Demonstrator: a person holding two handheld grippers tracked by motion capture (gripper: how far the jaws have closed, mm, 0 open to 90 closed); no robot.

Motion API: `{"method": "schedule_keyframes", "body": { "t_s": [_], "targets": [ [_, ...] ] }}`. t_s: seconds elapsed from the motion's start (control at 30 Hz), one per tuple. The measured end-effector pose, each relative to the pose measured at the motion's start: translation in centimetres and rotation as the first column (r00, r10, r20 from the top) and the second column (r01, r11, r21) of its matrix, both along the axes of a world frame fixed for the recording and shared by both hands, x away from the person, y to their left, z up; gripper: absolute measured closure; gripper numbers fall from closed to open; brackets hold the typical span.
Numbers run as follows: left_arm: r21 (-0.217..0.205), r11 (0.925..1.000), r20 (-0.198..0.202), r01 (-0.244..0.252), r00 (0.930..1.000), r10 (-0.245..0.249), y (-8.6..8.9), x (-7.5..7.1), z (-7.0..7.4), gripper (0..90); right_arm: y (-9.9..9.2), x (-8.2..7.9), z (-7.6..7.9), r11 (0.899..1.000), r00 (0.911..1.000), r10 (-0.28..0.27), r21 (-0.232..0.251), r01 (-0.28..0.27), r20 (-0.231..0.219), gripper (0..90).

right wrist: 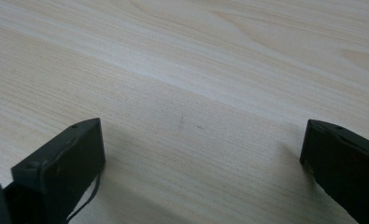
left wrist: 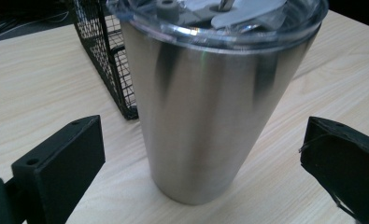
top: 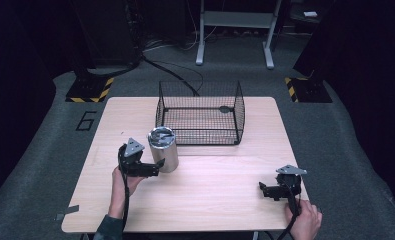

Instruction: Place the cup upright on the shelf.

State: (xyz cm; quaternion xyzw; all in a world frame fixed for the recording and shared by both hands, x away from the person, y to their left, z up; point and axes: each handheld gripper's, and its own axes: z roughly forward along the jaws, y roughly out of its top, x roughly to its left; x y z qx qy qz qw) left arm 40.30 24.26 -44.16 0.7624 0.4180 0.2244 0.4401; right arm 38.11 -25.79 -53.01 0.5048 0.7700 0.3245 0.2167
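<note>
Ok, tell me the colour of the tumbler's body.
Brushed silver steel; the tumbler has a clear lid. Best in the left gripper view.

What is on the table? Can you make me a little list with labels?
table: light wood
cup: shiny steel tumbler with clear lid, upright, in front of the basket's near-left corner
basket: black wire basket, nothing seen inside
left gripper: open, jaws either side of the tumbler, not touching
right gripper: open over bare wood

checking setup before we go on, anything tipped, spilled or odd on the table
Nothing stands out. The stainless steel tumbler with a clear lid stands upright beside the black wire mesh basket, and the light wooden table looks dry.
</note>
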Motion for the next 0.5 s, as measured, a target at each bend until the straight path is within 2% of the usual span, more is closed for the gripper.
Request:
{"method": "schedule_keyframes", "body": {
  "t_s": [0.37, 0.5],
  "targets": [
    [-0.003, 0.9999, 0.024, 0.015, 0.9996, -0.015, -0.7, 1.1, 0.8, 0.0, 0.0, 0.0, 0.0, 1.0, 1.0, 0.0, 0.0, 0.0, 0.0, 0.0],
    [-0.026, 0.9997, 0.034, 0.002, 0.9994, -0.001, -1.1, 1.5, 0.9, 0.0, 0.0, 0.0, 0.0, 1.0, 1.0, 0.0, 0.0, 0.0, 0.0, 0.0]
  ]
}}
